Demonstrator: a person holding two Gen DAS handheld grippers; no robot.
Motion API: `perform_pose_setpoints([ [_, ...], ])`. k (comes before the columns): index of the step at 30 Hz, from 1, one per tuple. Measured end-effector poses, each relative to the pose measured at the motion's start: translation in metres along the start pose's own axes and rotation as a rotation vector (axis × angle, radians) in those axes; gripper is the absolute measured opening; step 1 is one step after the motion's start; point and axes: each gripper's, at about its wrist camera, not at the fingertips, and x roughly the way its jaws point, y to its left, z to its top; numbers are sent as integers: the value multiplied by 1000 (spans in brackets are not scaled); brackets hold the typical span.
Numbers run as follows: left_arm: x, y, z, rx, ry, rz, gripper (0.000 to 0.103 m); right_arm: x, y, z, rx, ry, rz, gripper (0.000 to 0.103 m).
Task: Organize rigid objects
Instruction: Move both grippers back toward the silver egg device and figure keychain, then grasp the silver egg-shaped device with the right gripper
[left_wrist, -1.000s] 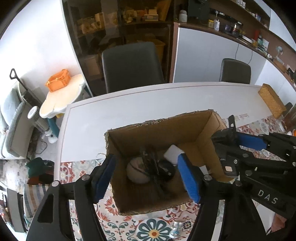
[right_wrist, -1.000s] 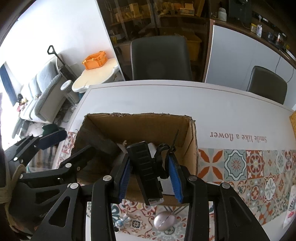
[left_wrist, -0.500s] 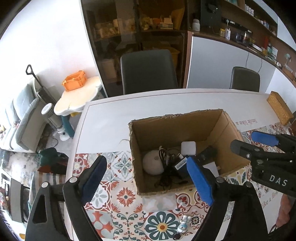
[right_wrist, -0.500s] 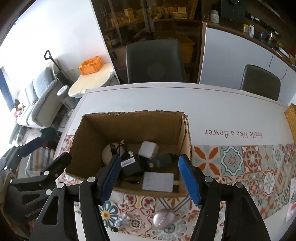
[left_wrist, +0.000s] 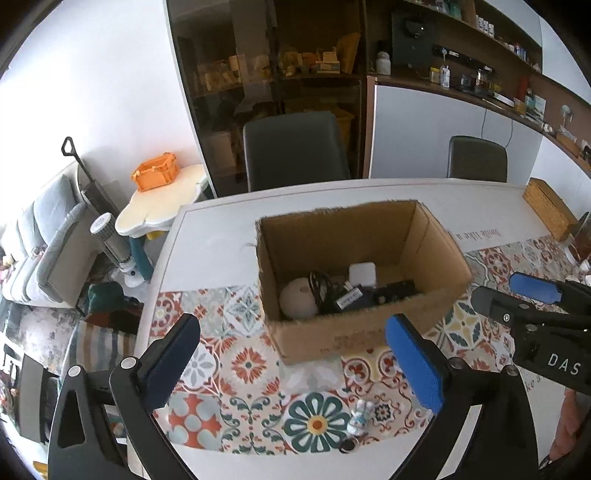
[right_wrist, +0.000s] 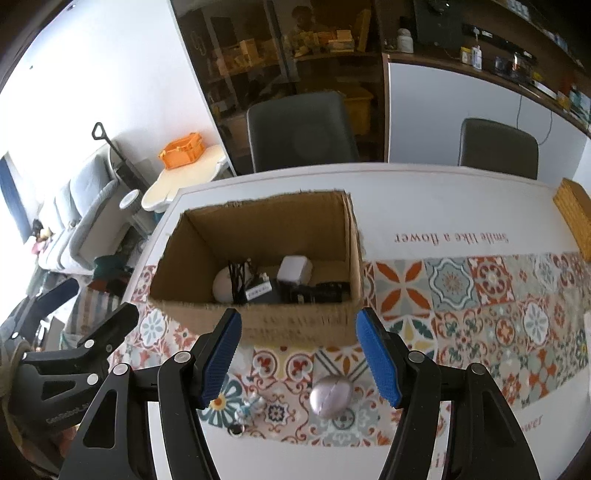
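Hovering over the patterned table runner (right_wrist: 480, 295), both grippers are empty: left gripper (left_wrist: 295, 354) spread wide, right gripper (right_wrist: 299, 354) also well open. The cardboard box (right_wrist: 295, 325) holds a white cube (right_wrist: 294, 269), black adapter (right_wrist: 262, 291) and pale round thing (left_wrist: 297, 302). A silver egg (right_wrist: 330, 397) and small figurine (right_wrist: 249, 406) sit on the runner just in front of the box.

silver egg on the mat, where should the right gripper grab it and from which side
Grip the silver egg across its narrow middle, coming straight down from above. It lies on its side on the table mat, long axis roughly left-right, so the open right gripper should turn to span its short width.
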Motion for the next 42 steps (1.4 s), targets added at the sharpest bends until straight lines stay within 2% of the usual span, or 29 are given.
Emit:
perform_pose_setpoints([
  [7, -2, -3, -26, -38, 36, -19, 103, 0, 0, -29, -15, 13, -19, 65],
  [13, 5, -2, -51, -73, 77, -59, 103, 17, -3, -52, -21, 77, -33, 65],
  [19, 14, -5, -69, -74, 114, -34, 103, 36, -7, -69, -15, 135, -56, 65],
  [29, 43, -13, -99, -41, 192, -67, 103, 72, -13, -95, -15, 212, -70, 65],
  [34, 63, -22, -113, 1, 231, -121, 103, 92, -14, -100, -30, 239, -77, 65],
  [42, 87, -29, -129, 6, 264, -140, 102, 123, -19, -106, -21, 288, -96, 64],
])
